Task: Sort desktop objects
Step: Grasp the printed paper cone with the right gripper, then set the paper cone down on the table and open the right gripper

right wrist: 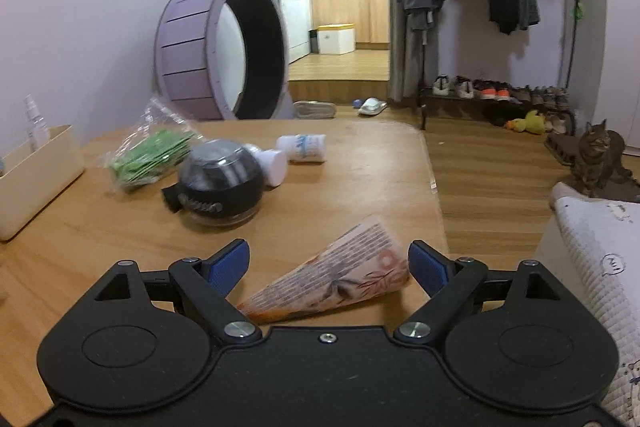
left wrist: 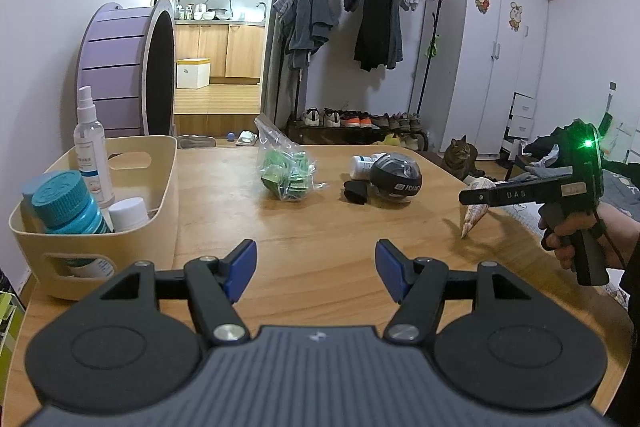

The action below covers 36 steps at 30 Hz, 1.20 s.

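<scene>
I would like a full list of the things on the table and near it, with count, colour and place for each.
storage bin: 1, cream, table's left end
spray bottle: 1, clear, white top, in bin
teal-capped bottles: 2, in bin
white cap: 1, in bin
bag of green packets: 1, clear, table middle
black ball device: 1, mid-table
white bottles: 2, lying behind the ball
printed pouch: 1, orange-beige, between right gripper's fingers
cat: 1, tabby, floor
left gripper: open, empty
right gripper: open around pouch
hand: 1, holding right gripper
</scene>
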Each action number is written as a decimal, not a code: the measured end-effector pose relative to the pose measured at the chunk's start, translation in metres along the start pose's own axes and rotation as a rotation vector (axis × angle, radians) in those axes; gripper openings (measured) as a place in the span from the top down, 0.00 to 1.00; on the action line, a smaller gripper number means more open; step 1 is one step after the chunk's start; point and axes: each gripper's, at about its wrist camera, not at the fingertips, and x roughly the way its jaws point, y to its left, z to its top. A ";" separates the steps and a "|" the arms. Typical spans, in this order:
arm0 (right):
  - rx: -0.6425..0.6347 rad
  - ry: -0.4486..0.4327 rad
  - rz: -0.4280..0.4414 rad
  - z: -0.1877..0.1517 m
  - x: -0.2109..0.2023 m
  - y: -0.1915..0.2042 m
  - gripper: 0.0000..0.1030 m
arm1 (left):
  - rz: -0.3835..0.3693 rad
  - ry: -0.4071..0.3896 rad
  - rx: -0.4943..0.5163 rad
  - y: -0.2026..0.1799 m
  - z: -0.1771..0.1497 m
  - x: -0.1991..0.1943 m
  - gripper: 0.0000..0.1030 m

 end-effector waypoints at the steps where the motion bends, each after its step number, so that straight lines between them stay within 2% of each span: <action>1: -0.009 0.003 0.010 -0.001 -0.001 0.003 0.17 | 0.001 0.001 0.002 0.000 0.000 0.000 0.37; 7: -0.071 -0.007 0.053 -0.002 -0.009 0.021 0.17 | 0.005 0.004 0.009 -0.002 0.000 0.001 0.37; 13: -0.007 -0.005 0.045 0.004 -0.002 0.013 0.17 | 0.010 0.012 0.019 -0.002 -0.002 0.002 0.37; 20: -0.046 0.018 0.077 -0.001 -0.004 0.023 0.19 | 0.017 0.013 0.021 -0.002 -0.002 0.002 0.37; 25: -0.099 0.035 0.132 -0.007 -0.011 0.040 0.19 | 0.016 0.016 0.026 -0.003 -0.002 0.002 0.37; 36: -0.298 0.044 0.343 -0.013 -0.021 0.093 0.19 | 0.011 0.024 0.035 -0.001 -0.003 0.002 0.37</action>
